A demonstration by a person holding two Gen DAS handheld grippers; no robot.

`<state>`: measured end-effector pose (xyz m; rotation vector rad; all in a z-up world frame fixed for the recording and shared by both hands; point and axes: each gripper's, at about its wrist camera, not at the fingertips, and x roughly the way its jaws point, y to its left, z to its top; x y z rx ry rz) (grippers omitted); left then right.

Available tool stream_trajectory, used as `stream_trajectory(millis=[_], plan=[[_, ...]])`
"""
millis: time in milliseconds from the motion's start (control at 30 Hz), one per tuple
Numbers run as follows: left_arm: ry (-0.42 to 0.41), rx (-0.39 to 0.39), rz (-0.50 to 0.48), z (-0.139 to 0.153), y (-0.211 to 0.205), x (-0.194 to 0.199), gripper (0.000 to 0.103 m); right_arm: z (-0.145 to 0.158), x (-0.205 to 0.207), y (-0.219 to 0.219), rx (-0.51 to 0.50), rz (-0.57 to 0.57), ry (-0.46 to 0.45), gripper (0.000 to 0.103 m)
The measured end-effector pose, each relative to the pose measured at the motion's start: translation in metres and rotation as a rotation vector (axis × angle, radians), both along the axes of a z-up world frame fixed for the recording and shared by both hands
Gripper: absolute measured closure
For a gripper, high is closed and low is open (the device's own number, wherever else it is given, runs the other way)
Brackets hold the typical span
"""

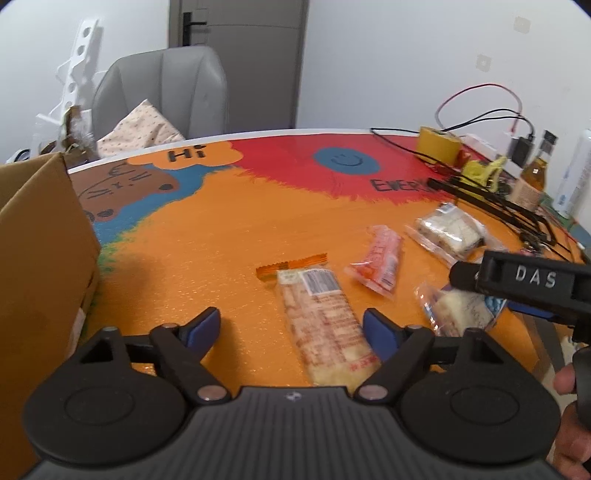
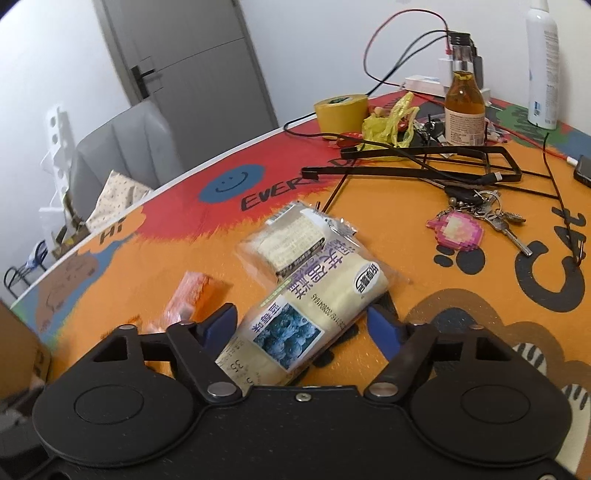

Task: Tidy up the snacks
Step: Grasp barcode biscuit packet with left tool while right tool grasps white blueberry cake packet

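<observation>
Painted table (image 1: 229,236), both grippers angled down

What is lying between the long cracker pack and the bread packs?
In the left wrist view, a red snack packet lies between the long cracker pack and the bread packs.

Both views sit just behind a gripper's two fingers and look forward and downward, close over a painted orange table (image 1: 221,240).

The left wrist camera faces across the table toward a grey chair (image 1: 162,92) and a door (image 1: 240,22), with a cardboard box (image 1: 40,258) near on its left edge.

The right wrist camera looks from further right toward the cluttered far corner, where a yellow tape roll (image 2: 341,110) stands.

Both views share the blue smiley face (image 1: 345,159), the tape roll and, probably, the same clear bread packet (image 2: 291,236), though it is blurred.
</observation>
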<state>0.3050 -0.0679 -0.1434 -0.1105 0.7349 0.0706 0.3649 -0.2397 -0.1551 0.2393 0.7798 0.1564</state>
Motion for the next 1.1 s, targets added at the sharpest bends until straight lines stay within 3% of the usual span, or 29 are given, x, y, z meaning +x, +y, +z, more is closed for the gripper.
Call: stream_trajectory(millis=[233,367,733,900,1100], plan=[[-0.015,-0.019,-0.051,0.002,-0.004,-0.011,0.068,0.004,-0.022,-0.008,0.013,0.043,0.015,0.059],[-0.001,-0.071,-0.084,0.005,-0.004,-0.021,0.069,0.006,-0.036,-0.013,0.066,0.069,0.032,0.070],[-0.061,-0.075,-0.103,0.029,-0.001,-0.058,0.069,0.019,-0.067,-0.013,0.127,0.089,0.001,0.075],[-0.081,-0.077,-0.110,0.038,0.003,-0.070,0.069,0.029,-0.079,-0.006,0.093,0.106,-0.011,0.075],[-0.056,-0.095,-0.141,0.029,0.003,-0.079,0.069,0.027,-0.100,-0.007,0.039,0.104,-0.002,0.075]])
